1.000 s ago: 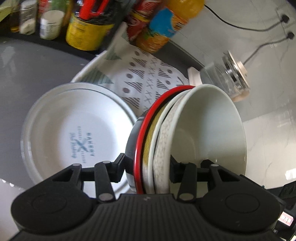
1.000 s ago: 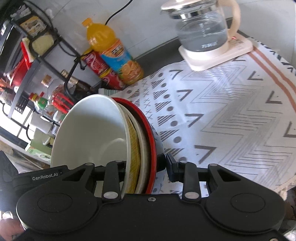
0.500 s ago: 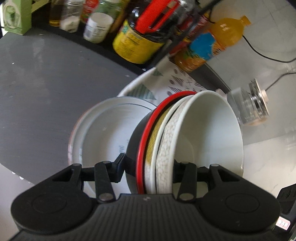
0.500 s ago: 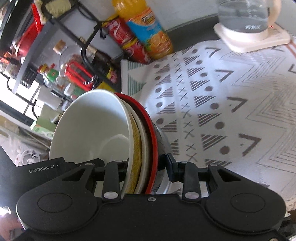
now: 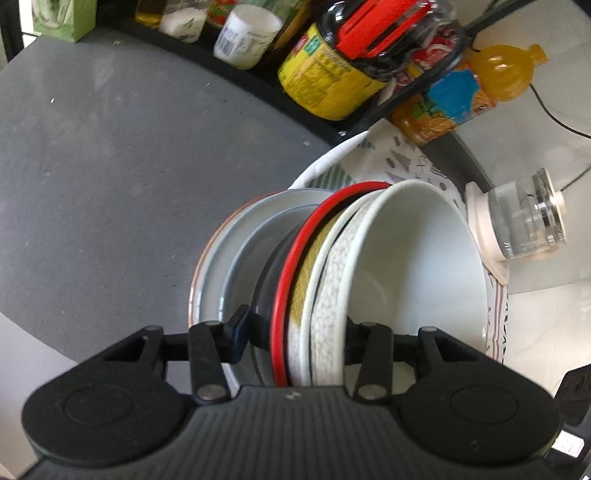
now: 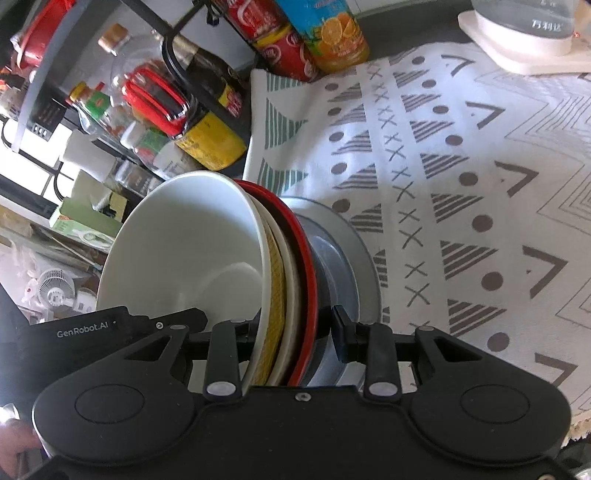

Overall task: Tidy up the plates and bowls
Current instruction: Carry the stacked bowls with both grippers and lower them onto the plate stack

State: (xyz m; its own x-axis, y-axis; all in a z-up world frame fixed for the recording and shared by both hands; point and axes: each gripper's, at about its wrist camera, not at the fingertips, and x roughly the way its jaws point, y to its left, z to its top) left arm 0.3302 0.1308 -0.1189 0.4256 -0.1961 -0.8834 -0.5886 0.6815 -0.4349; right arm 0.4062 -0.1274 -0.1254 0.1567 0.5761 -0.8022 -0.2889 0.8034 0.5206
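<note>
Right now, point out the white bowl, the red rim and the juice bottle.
white bowl (image 5: 413, 266), left wrist view, inner wall.
red rim (image 5: 295, 258), left wrist view, outer edge of the rim.
juice bottle (image 6: 328, 33), right wrist view, orange label.

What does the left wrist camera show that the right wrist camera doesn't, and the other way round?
Only the left wrist view shows the broad bare dark countertop and the whole glass kettle. Only the right wrist view shows the wide spread of patterned cloth, a small white fan and the other gripper's black body. Both show the stack of bowls clamped on edge, the plates behind it, the orange juice bottle and the bottle rack.
</note>
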